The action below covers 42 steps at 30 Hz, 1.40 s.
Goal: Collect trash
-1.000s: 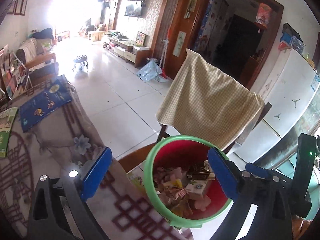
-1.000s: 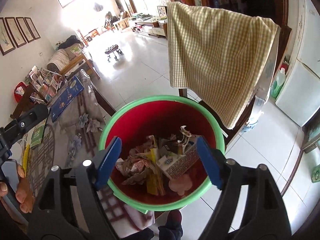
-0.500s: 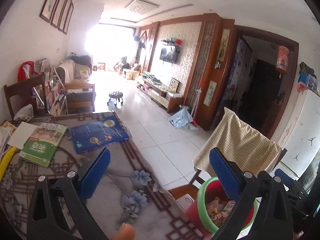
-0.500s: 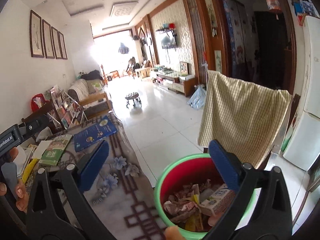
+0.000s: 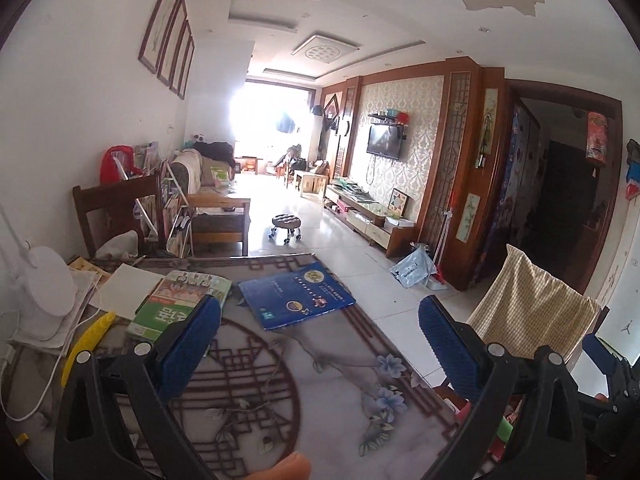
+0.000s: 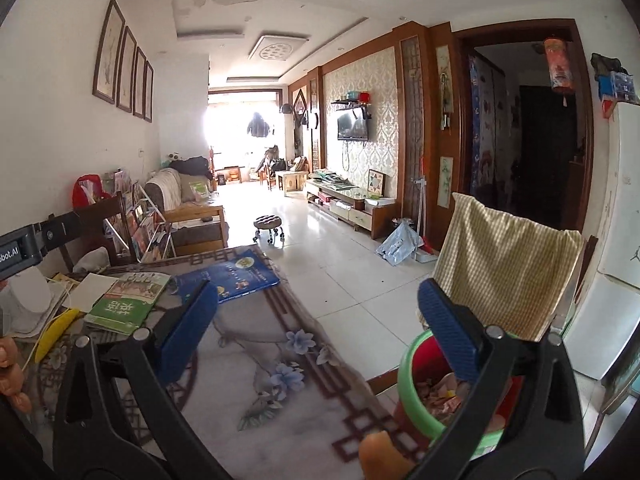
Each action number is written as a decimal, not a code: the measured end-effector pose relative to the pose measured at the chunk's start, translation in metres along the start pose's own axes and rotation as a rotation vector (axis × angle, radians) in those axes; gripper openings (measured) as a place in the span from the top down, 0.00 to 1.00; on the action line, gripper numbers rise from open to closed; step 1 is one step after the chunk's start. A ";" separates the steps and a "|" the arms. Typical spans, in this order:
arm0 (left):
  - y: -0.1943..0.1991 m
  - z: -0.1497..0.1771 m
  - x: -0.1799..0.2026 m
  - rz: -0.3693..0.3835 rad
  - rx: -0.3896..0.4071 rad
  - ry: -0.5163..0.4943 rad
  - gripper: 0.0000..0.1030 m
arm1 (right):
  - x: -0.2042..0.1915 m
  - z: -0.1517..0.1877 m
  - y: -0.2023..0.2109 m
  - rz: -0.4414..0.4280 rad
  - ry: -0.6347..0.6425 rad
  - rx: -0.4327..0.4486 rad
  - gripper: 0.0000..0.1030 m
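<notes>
Since a second ago both views have swung up and away from the trash bin (image 6: 410,384): then its red inside filled the middle of each picture, now it sits low at the right edge, partly behind the right-hand fingers. In the right wrist view the bin stands just off the bench's (image 6: 256,364) near right corner, its green rim and a layer of crumpled wrappers and paper (image 6: 438,394) showing. In the left wrist view only a sliver of its green rim and the trash shows behind the finger.

The right tongs (image 6: 316,320) are spread wide with nothing between the blue pads; the left tongs (image 5: 318,346) are likewise spread and empty. A fingertip (image 6: 380,456) pokes up at the bottom of the right wrist view.

Just behind the bin a chair draped with a yellow checked cloth (image 6: 508,268) stands on the white tiled floor. The bench wears a grey cloth with flowers and brown lattice. At its far end lie a blue book (image 5: 296,300), a green book (image 5: 176,308) just beside it, a white sheet of paper (image 5: 124,296), a yellow strip (image 5: 86,344) and a white lamp base (image 5: 42,292). Beyond are a wooden chair (image 5: 116,212), a sofa, a small wheeled stool (image 5: 286,226) and a wall-mounted television (image 5: 384,146).
</notes>
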<state>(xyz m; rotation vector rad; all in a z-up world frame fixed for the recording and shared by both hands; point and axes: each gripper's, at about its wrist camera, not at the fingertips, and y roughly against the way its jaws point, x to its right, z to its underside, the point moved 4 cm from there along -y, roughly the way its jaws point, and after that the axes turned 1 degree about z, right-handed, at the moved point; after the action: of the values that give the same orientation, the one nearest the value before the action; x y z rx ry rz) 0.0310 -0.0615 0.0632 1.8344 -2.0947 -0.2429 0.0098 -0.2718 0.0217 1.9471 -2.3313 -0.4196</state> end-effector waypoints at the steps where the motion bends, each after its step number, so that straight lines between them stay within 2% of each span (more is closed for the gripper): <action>1: 0.000 0.001 -0.008 -0.005 -0.017 0.006 0.08 | -0.008 0.002 0.001 -0.003 0.000 -0.010 0.04; 6: -0.001 0.007 -0.040 -0.017 -0.084 0.063 0.08 | -0.028 0.010 0.003 -0.005 -0.003 -0.036 0.04; 13: 0.005 0.009 -0.064 -0.030 -0.112 0.121 0.08 | -0.047 0.012 0.008 -0.008 0.000 -0.052 0.04; 42: 0.009 0.012 -0.071 -0.021 -0.139 0.070 0.08 | -0.052 0.018 0.010 0.009 0.001 -0.084 0.04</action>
<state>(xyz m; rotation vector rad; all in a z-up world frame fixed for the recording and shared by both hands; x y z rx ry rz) 0.0254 0.0088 0.0450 1.7592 -1.9603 -0.3167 0.0065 -0.2164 0.0130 1.8979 -2.2824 -0.5068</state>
